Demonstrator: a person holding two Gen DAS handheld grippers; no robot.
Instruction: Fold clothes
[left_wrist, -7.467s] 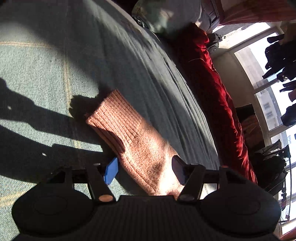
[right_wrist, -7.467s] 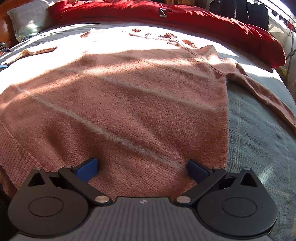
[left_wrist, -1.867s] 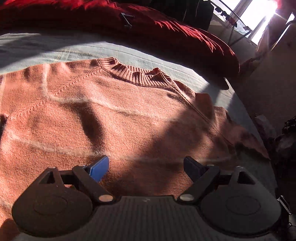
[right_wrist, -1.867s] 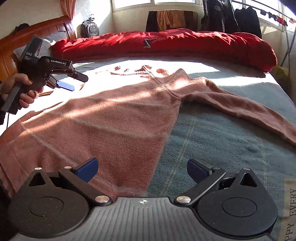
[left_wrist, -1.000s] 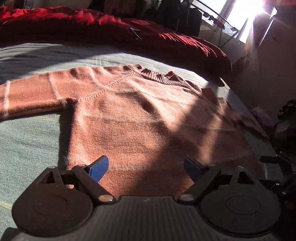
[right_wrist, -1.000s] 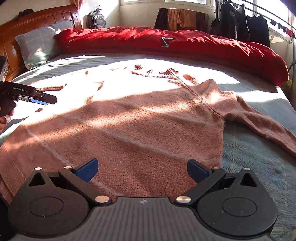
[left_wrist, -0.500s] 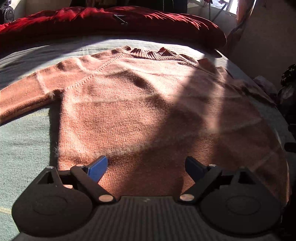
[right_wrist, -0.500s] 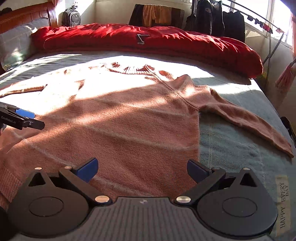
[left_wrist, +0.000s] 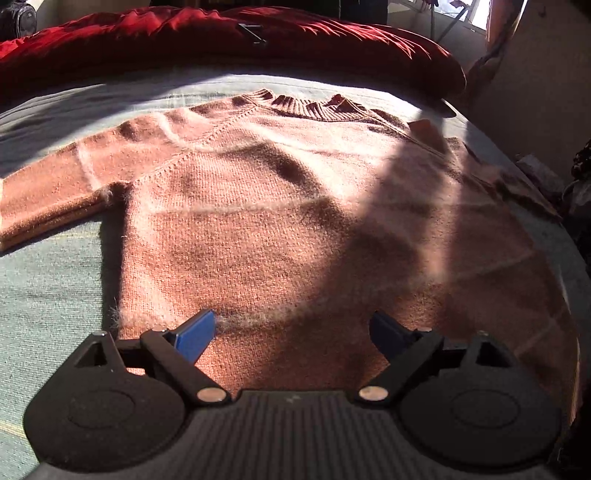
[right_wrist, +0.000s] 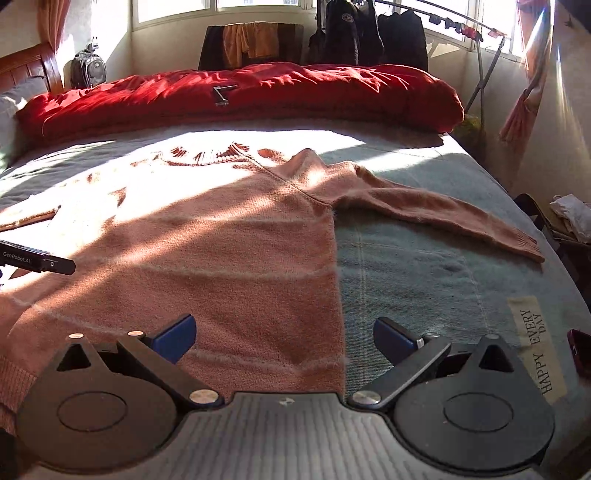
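Both the left tongs (left_wrist: 291, 332) and right tongs (right_wrist: 284, 334), released and empty, have pulled back over the sweater (right_wrist: 221, 258), now lying flat on the bed (right_wrist: 424, 266), ready for its first fold.

Sweater (right_wrist: 229, 258) spread flat on the bed (right_wrist: 424, 266), sleeves out sideways, quilt (right_wrist: 258, 92) behind its collar

Salmon-pink knit sweater (right_wrist: 229, 258) spread flat, unfolded, on bed; sleeves outstretched, ribbed collar far side.
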